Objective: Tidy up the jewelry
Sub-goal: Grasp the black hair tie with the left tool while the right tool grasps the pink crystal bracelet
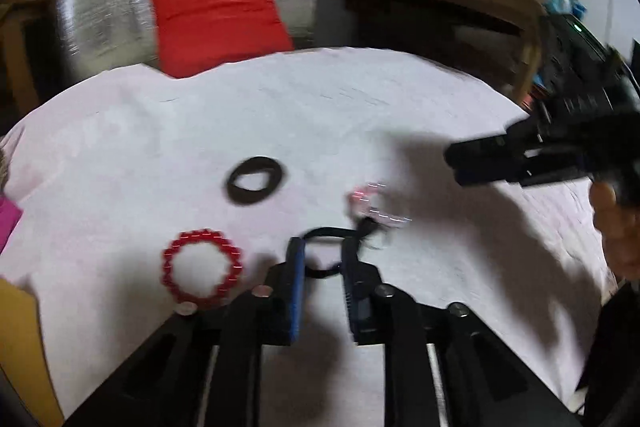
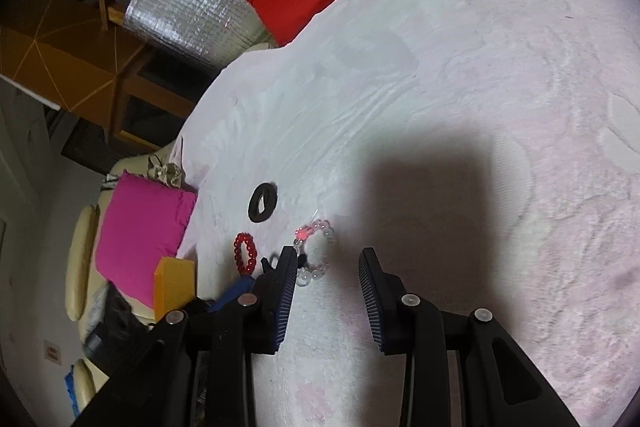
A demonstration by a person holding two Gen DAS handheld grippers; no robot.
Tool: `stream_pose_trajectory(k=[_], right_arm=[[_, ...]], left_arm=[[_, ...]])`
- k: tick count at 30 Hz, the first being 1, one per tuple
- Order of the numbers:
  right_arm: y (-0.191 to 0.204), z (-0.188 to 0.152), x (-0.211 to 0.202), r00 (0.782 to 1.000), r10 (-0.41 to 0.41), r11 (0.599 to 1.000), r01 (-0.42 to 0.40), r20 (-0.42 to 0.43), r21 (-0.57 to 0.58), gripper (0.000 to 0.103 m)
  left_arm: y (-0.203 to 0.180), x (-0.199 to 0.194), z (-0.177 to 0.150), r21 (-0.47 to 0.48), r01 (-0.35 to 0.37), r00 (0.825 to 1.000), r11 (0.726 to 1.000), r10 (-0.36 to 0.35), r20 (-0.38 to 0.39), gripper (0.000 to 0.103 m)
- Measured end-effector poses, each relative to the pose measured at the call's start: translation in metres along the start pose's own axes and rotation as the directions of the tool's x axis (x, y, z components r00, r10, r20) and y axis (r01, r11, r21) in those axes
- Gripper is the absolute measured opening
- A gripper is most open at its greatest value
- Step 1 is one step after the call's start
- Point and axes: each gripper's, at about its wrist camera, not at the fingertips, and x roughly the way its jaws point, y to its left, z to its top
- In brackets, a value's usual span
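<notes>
**Picking up the black loop**

On the white cloth lie four small things, and I am working on one of them. My left gripper has a thin black loop between its two blue pads. The pads sit close on each side of the loop, and the cord runs across the gap from one to the other. I think the loop is pinched, but the picture is blurry, so I cannot be fully sure the grip is tight.

From the loop, the red bead ring lies at nine o'clock, just beside my left finger. The flat black ring lies at eleven o'clock, a bit apart. The clear and pink bead ring lies at one o'clock, very near the loop, maybe touching it.

My right gripper hangs over the cloth with its jaws spread and nothing in them. Its left finger tip touches or covers the edge of the clear bead ring, seen from the right wrist.

So the step, I think, is grabbing the black loop. Next I should lift it slowly and check that it comes up alone. The clear beads are so near that they could catch and drag along. I cannot see a box or tray to put things in.
</notes>
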Motion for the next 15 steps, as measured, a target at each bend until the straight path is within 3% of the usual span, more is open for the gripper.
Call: stream_pose_trajectory(k=[8, 10, 13, 15], right_arm=[[0.014, 0.005, 0.036, 0.993, -0.112, 0.991, 0.110, -0.023, -0.072, 0.033], [0.023, 0.002, 0.046, 0.987, -0.154, 0.981, 0.148, -0.036, -0.123, 0.024], [0.038, -0.005, 0.055, 0.974, -0.227, 0.948, 0.219, -0.011, -0.233, 0.020], [0.044, -0.008, 0.059, 0.958, -0.287, 0.914, 0.280, 0.020, -0.296, 0.009]], left_arm=[[0.003, 0.001, 0.000, 0.015, -0.018, 1.000, 1.000, 0.018, -0.021, 0.027], [0.008, 0.000, -0.003, 0.004, -0.025, 0.999, 1.000, 0.025, -0.026, 0.027], [0.016, -0.002, -0.004, -0.019, -0.033, 0.999, 0.999, 0.032, -0.025, 0.027], [0.018, -0.004, -0.004, -0.029, -0.033, 0.999, 0.999, 0.032, -0.020, 0.027]])
